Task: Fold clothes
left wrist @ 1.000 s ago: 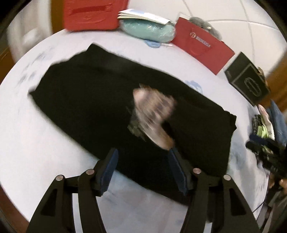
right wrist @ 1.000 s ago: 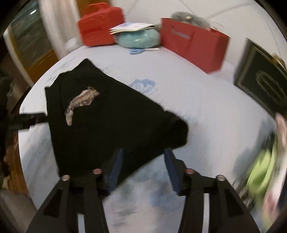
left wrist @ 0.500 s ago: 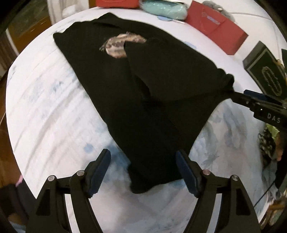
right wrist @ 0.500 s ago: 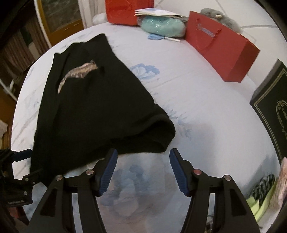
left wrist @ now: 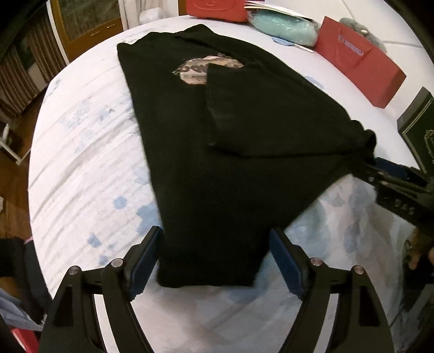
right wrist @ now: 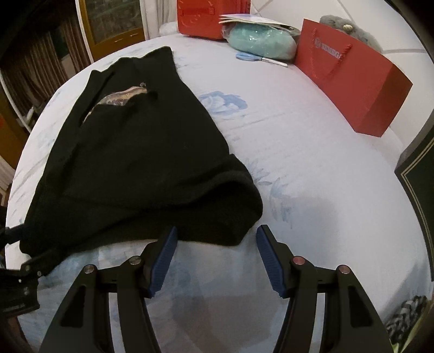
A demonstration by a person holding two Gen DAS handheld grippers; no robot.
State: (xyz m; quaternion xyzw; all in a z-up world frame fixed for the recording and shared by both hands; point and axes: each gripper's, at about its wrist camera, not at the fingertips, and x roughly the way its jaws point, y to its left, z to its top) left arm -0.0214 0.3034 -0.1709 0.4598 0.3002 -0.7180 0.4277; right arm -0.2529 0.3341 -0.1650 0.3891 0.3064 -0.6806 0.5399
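Observation:
A black garment (left wrist: 230, 152) with a pale printed patch (left wrist: 198, 70) lies on the white, blue-flowered bed sheet (left wrist: 81, 152), one side folded over its middle. My left gripper (left wrist: 215, 260) is open, its jaws on either side of the garment's near corner. My right gripper (right wrist: 215, 258) is open just in front of the garment's thick folded edge (right wrist: 227, 201). It also shows in the left wrist view (left wrist: 390, 176), at the garment's right corner. The left gripper's tip shows at the left edge of the right wrist view (right wrist: 21, 260).
At the back of the bed stand a red case (right wrist: 211, 16), a teal bundle under papers (right wrist: 260, 40), blue scissors (right wrist: 257, 58) and a red paper bag (right wrist: 352, 76). A black box (right wrist: 417, 179) stands at the right. Wooden floor and curtains lie left.
Both grippers have drawn back toward the garment's near edge and settled. The folded-over side now lies flat on the garment. Both grippers stay open.

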